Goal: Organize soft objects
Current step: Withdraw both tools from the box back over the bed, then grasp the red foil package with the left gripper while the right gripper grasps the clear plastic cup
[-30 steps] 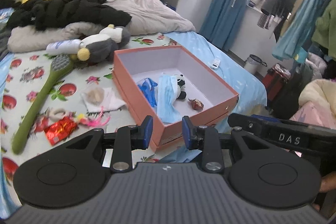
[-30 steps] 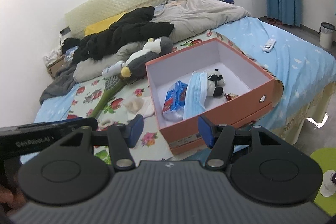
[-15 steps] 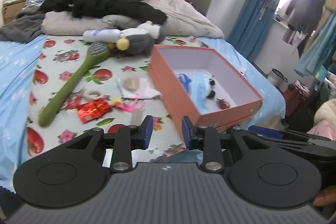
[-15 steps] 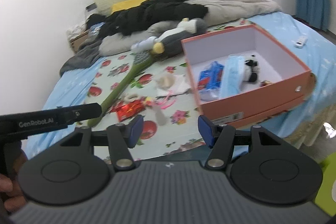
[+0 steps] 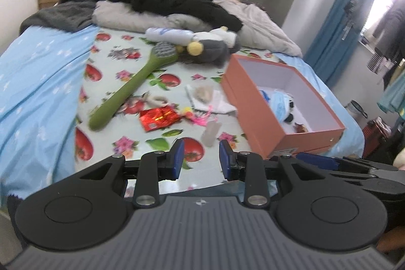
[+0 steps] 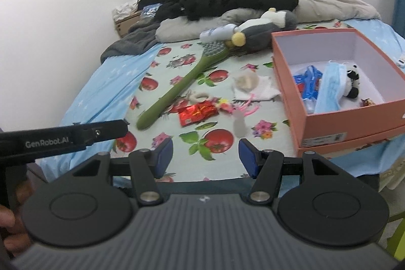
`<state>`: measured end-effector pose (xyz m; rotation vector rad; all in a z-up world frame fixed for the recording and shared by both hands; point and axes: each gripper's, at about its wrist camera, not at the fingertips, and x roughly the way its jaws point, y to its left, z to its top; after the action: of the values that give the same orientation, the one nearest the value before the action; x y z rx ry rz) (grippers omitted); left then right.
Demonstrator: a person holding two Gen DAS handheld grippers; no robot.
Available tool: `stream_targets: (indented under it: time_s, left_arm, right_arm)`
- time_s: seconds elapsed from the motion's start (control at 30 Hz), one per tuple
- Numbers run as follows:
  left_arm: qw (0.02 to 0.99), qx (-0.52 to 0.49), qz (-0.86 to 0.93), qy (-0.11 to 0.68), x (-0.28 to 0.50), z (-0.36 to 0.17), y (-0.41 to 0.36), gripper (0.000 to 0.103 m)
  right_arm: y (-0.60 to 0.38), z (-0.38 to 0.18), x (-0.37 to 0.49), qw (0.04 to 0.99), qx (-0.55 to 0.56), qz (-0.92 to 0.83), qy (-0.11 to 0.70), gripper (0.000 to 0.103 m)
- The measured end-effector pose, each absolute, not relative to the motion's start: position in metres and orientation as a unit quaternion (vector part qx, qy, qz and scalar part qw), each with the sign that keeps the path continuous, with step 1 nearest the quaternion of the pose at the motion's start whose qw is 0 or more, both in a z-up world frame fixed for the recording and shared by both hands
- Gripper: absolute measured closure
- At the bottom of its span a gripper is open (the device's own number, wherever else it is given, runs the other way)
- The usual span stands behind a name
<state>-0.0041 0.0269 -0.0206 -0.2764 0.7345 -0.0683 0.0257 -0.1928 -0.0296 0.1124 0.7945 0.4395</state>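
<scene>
Orange box [image 6: 351, 123]: landmark, part filled.
Red packet [image 6: 197, 113]: left of box; likely next.
Left hand-held gripper [image 5: 198, 160]: narrowly apart, empty.
Right hand-held gripper [image 6: 205, 156]: wider apart, empty.
Advice: descend squarely, pinch packet's middle.

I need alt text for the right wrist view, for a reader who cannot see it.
The open, empty right gripper hovers over a fruit-print bed sheet. Ahead lie a green brush and a red packet; at right, an orange box holds a blue face mask and a small panda toy.

"GenRobot.AI" stands on the left tongs' black arm [image 6: 63, 138]; the box label seems unreadable.
</scene>
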Motion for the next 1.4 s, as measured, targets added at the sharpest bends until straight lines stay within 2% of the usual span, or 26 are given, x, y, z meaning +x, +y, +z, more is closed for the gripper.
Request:
stream_targets:
  time_s: [0.37,0.77,0.87,1.0,1.13,1.27,1.4]
  left_arm:
    - [0.920,-0.129,-0.017,0.370,0.004,-0.034,0.032,0.068]
    - [0.912,-0.111,0.028,0.393,0.040,-0.071,0.035,0.068]
    - [0.906,-0.124,0.030,0.405,0.060,-0.089,0.043,0.064]
    - [0.902,-0.119,0.030,0.414,0.089,-0.108,0.051,0.061]
    - [0.898,-0.117,0.022,0.423,0.122,-0.126,0.059,0.054]
    - [0.894,-0.096,0.007,0.437,0.158,-0.143,0.060,0.052]
    - [0.890,-0.046,-0.033,0.452,0.194,-0.160,0.055,0.045]
  right_arm:
    - [-0.191,-0.038,0.033,0.897,0.044,0.213,0.385,0.043]
    - [-0.200,-0.076,0.062,0.896,0.058,0.211,0.387,0.043]
    - [-0.198,-0.089,0.084,0.888,0.080,0.207,0.402,0.043]
    - [-0.186,-0.099,0.108,0.894,0.054,0.203,0.396,0.043]
    - [-0.177,-0.114,0.134,0.892,0.041,0.201,0.402,0.043]
    - [-0.170,-0.133,0.158,0.887,0.034,0.196,0.416,0.043]
    - [-0.163,-0.153,0.178,0.880,0.034,0.192,0.433,0.043]
